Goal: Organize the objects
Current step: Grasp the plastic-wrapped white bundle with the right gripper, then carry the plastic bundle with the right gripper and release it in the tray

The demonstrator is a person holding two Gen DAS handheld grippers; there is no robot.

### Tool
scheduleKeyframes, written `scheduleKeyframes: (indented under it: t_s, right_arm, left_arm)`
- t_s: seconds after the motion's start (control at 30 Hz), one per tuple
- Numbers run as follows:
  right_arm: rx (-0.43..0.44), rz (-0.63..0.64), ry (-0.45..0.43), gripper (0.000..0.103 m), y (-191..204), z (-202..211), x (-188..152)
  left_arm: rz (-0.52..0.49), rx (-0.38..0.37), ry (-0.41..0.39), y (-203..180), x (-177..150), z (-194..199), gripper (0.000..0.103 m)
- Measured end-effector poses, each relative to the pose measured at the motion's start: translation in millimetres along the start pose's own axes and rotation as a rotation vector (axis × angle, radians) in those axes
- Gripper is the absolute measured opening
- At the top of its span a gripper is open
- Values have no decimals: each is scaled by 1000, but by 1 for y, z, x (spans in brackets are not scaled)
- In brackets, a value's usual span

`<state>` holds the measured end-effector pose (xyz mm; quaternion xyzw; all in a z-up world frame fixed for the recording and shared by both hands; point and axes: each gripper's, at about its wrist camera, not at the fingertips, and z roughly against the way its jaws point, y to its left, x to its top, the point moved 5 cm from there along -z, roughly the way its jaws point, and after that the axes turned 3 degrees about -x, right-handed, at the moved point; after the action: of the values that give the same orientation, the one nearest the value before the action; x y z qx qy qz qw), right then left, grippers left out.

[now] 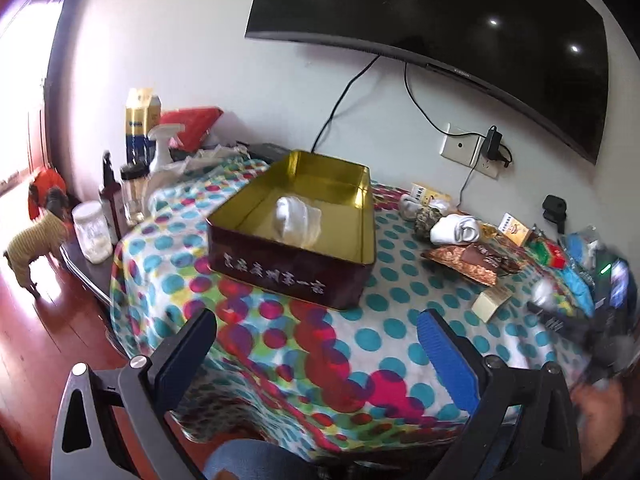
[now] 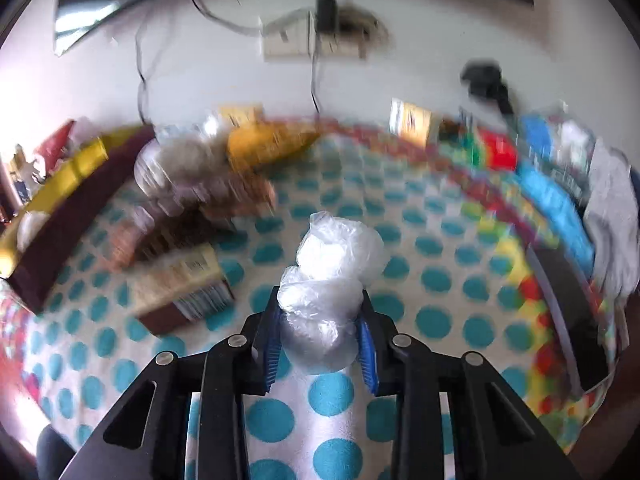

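A dark red tin box (image 1: 288,268) with a gold inside stands on the dotted cloth; a white rolled sock (image 1: 297,216) lies in it. My left gripper (image 1: 316,332) is open and empty, hovering in front of the tin. My right gripper (image 2: 320,300) is shut on a crumpled clear plastic bag (image 2: 336,264) with something white inside, held above the cloth. The tin (image 2: 72,208) shows blurred at the left of the right wrist view. Another white sock (image 1: 460,229) lies right of the tin.
Small boxes (image 1: 491,302), a brown packet (image 1: 472,264) and bright packs (image 1: 548,254) lie at the right. Bottles (image 1: 112,196), a jar (image 1: 93,232) and a spray bottle (image 1: 164,148) stand at the left. A TV (image 1: 440,20) hangs above. A dog (image 1: 32,240) stands on the floor.
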<state>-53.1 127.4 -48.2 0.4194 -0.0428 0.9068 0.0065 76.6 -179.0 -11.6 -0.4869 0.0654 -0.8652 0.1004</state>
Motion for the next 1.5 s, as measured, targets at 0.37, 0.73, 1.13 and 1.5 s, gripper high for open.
scheduleKeyframes:
  t_s: [0.37,0.73,1.13,1.5]
  right_arm:
    - [200,224,-175,30,131,49,82]
    - [313,421,-152,31,245,39,82]
    - [351,507,-101,31,301,-3,88]
    - [395,515,-41,32,322,-29,84]
  left_arm:
    - [97,88,-25,30,5,4,103]
    - [146,97,-19,42,4,0,103]
    - [201,118,-7,59,4,-5,103]
    - [206,105,9,59,2,-10,103]
